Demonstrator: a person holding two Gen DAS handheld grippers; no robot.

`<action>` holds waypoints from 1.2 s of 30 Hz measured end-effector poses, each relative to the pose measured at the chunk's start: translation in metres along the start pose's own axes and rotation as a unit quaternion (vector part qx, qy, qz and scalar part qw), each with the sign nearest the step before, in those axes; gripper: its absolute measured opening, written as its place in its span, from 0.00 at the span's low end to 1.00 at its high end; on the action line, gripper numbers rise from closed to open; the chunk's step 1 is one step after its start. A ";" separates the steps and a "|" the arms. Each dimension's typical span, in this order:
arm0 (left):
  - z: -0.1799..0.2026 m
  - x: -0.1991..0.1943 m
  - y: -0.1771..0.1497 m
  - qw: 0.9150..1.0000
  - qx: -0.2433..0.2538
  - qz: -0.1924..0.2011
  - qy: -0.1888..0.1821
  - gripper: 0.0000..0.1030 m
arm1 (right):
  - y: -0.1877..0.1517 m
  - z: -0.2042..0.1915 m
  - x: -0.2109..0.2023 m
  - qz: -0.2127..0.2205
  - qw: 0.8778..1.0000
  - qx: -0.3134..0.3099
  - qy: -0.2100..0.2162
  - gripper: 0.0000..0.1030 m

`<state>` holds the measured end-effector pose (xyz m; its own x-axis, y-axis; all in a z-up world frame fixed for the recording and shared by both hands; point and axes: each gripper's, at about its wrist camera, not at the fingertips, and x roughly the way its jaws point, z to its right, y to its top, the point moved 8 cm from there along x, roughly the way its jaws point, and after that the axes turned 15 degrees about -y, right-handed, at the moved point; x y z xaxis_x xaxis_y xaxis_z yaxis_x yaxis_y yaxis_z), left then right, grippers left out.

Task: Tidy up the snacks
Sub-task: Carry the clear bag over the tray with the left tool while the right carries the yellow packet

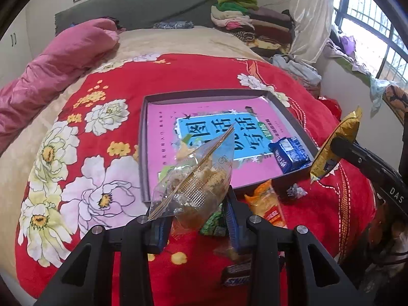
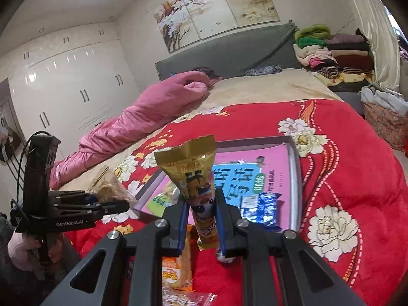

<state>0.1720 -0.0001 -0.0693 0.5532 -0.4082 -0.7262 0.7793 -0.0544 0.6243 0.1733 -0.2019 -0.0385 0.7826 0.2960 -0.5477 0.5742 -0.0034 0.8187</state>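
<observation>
My left gripper [image 1: 196, 211] is shut on a clear packet of brown pastry [image 1: 196, 178], held above the red floral bedspread just in front of a grey tray [image 1: 204, 93]. The tray has a pink printed bottom, and a blue packet [image 1: 290, 153] lies in its near right corner. My right gripper [image 2: 202, 204] is shut on a tall gold packet [image 2: 193, 176], upright over the tray's near edge [image 2: 295, 178]. From the right wrist view, the left gripper [image 2: 102, 201] and its clear packet [image 2: 112, 186] hang at the left. The gold packet [image 1: 336, 145] also shows at the right in the left wrist view.
Loose on the bedspread near me lie an orange packet [image 1: 267, 204], a green packet [image 1: 214, 224], a Snickers bar [image 1: 236, 275] and a small silvery candy [image 1: 295, 191]. A pink quilt [image 1: 58, 58] lies along the left of the bed. Folded clothes [image 1: 250, 25] are stacked at the far right.
</observation>
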 end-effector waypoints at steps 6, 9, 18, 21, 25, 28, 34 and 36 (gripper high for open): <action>0.018 0.007 0.006 1.000 0.015 -0.004 -0.004 0.37 | 0.005 0.013 -0.003 0.007 1.000 0.011 -0.007 0.19; 0.025 0.010 0.008 1.000 0.020 -0.005 -0.008 0.37 | 0.006 0.017 -0.004 0.008 1.000 0.016 -0.009 0.19; 0.035 0.019 0.017 1.000 0.024 -0.003 -0.015 0.37 | 0.008 0.023 -0.005 0.012 1.000 0.020 -0.014 0.19; 0.035 0.021 0.020 1.000 0.022 -0.002 -0.017 0.37 | 0.008 0.022 -0.005 0.012 1.000 0.019 -0.015 0.19; 0.034 0.024 0.022 1.000 0.021 -0.002 -0.016 0.37 | 0.008 0.022 -0.005 0.012 1.000 0.020 -0.015 0.19; 0.034 0.025 0.023 1.000 0.021 -0.001 -0.015 0.37 | 0.010 0.024 -0.005 0.014 1.000 0.021 -0.015 0.19; 0.033 0.031 0.028 1.000 0.017 -0.001 -0.017 0.37 | 0.015 0.030 -0.004 0.016 0.999 0.026 -0.019 0.19; 0.034 0.033 0.029 1.000 0.017 -0.001 -0.019 0.37 | 0.015 0.031 -0.005 0.018 0.999 0.029 -0.019 0.19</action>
<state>0.2031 -0.0460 -0.0649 0.5404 -0.4415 -0.7163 0.7694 -0.0853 0.6330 0.1856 -0.2328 -0.0285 0.8103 0.2585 -0.5259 0.5583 -0.0679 0.8269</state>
